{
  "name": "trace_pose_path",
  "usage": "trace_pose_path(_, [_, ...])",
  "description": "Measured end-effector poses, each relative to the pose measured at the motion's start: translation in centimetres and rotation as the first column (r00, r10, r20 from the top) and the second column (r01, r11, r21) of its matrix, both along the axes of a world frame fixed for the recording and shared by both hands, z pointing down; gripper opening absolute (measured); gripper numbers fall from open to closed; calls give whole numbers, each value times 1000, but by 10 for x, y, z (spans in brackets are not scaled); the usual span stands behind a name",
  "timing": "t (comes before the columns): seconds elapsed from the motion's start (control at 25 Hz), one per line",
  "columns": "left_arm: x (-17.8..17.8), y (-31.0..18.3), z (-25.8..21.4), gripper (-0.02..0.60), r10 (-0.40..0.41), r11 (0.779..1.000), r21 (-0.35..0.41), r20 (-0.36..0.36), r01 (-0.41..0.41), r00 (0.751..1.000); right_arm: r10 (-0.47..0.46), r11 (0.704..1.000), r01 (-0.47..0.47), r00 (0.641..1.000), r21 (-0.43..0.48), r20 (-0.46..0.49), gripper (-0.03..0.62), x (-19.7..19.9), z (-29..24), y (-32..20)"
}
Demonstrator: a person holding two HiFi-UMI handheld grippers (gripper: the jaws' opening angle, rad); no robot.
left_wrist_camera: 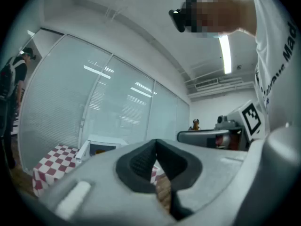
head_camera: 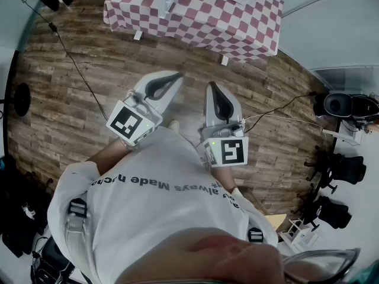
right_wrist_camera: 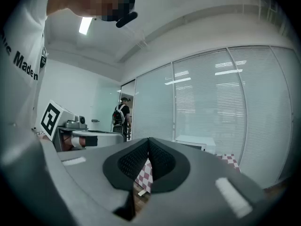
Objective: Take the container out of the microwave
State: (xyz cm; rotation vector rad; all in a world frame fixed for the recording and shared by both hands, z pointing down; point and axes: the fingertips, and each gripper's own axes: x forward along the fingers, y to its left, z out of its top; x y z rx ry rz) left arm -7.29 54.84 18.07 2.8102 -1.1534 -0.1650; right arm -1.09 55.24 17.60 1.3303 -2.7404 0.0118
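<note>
The white microwave [left_wrist_camera: 101, 145] stands on a table with a red-and-white checked cloth [head_camera: 195, 16], a few steps ahead of me across the wood floor. Its door seems to hang open to the left, and a small orange shape shows inside; I cannot tell whether that is the container. It is also visible in the right gripper view as the microwave [right_wrist_camera: 195, 142]. My left gripper [head_camera: 176, 76] [left_wrist_camera: 156, 142] and right gripper [head_camera: 211, 86] [right_wrist_camera: 148, 140] are held level side by side in front of my chest. Both are shut with nothing between the pads.
A black cable [head_camera: 77, 70] runs across the floor on the left. Black chairs [head_camera: 340, 170] and equipment stand at the right. Glass walls with blinds rise behind the table. Another person with a backpack [right_wrist_camera: 122, 114] stands far off.
</note>
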Motion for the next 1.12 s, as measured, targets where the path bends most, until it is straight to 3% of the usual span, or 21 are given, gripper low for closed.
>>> trace_pose_path(0.32, [-25,0,-1,4,13,1000,6,3,-13,1000,17,1000,-17,1000,13,2,2,-28,-3,-3])
trace_pose_path(0.76, [-87,-1,6,4,17,1000,0,0,-17,1000,31,999,-31,1000,17,-1,2,-90,-4,1])
trace_pose_path(1.12, [-89,-8,14,5,41,999,-12,-2,-41,999,50,999,-50,999,-3,-6,2,-91,6,-7])
